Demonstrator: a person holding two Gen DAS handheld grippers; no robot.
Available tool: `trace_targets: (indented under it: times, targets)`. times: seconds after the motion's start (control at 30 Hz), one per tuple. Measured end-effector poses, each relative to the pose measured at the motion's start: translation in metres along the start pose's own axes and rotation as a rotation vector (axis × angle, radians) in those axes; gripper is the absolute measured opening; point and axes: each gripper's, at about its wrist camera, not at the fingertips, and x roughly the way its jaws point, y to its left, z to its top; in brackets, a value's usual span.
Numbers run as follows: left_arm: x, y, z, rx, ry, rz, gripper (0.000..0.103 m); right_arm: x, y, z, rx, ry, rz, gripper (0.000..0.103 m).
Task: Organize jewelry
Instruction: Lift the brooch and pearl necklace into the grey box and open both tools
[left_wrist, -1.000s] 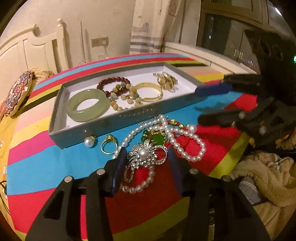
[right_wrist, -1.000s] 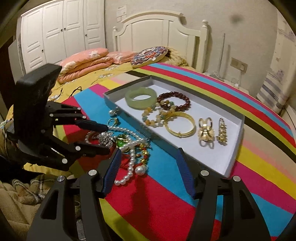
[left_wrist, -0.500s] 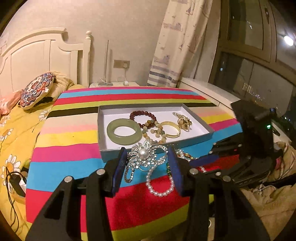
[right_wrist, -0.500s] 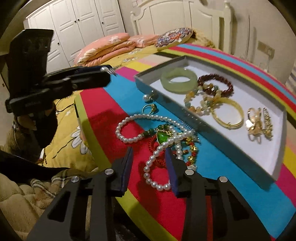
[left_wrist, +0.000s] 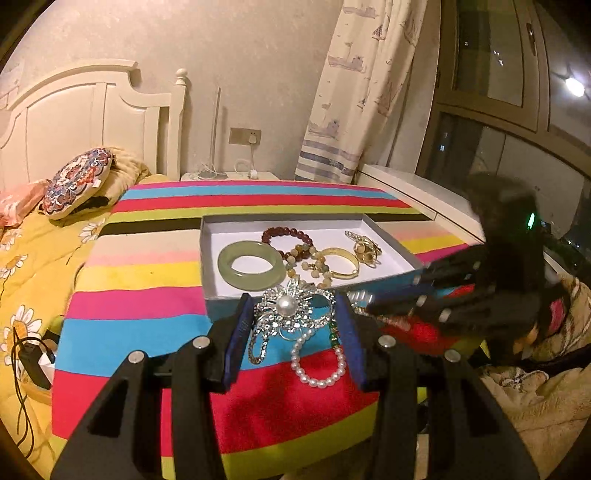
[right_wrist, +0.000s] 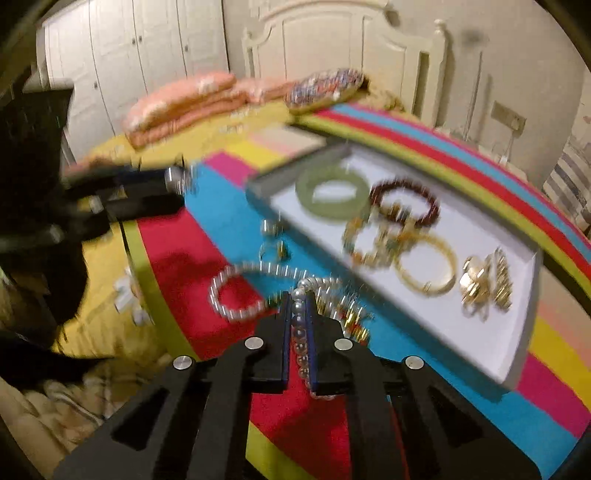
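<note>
Left gripper (left_wrist: 293, 325) clenched on silver rhinestone brooch (left_wrist: 286, 310) with round pearl centre, lifted above striped surface (left_wrist: 147, 306); short pearl loop (left_wrist: 319, 363) visible just beneath. Right gripper (right_wrist: 298, 325) clamped on pearl strand (right_wrist: 300, 332), beads round, glossy. Shallow white-lined tray (left_wrist: 391, 254) beyond: smooth jade bangle (left_wrist: 251, 265), dark red bead bracelet (left_wrist: 286, 236), gold bangle (left_wrist: 341, 263), gold clips (left_wrist: 364, 247).

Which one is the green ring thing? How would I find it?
Find the white tray on the striped table. The green jade bangle lies flat at its left end, beside the dark red bead bracelet. It is the only smooth, solid, pale green ring, thicker than the gold bangle.
</note>
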Motion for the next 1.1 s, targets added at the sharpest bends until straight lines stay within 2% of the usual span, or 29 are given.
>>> trace_targets:
  times: [0.3,0.63,0.83,1.1]
  targets:
    - [-0.003,-0.004,0.003,0.021,-0.007,0.010,0.045,-0.058,0.010,0.063,-0.078,-0.201,-0.057,0.008]
    - [-0.003,-0.010,0.010,0.054,-0.010,0.018,0.045,-0.120,0.025,0.096,-0.144,-0.347,-0.094,0.008]
    - [0.003,-0.011,0.017,0.070,-0.004,0.018,0.045,-0.138,0.015,0.104,-0.148,-0.387,-0.147,0.008]
    - [0.028,-0.023,0.026,0.126,0.039,0.038,0.045,-0.134,-0.011,0.111,-0.124,-0.373,-0.232,0.008]
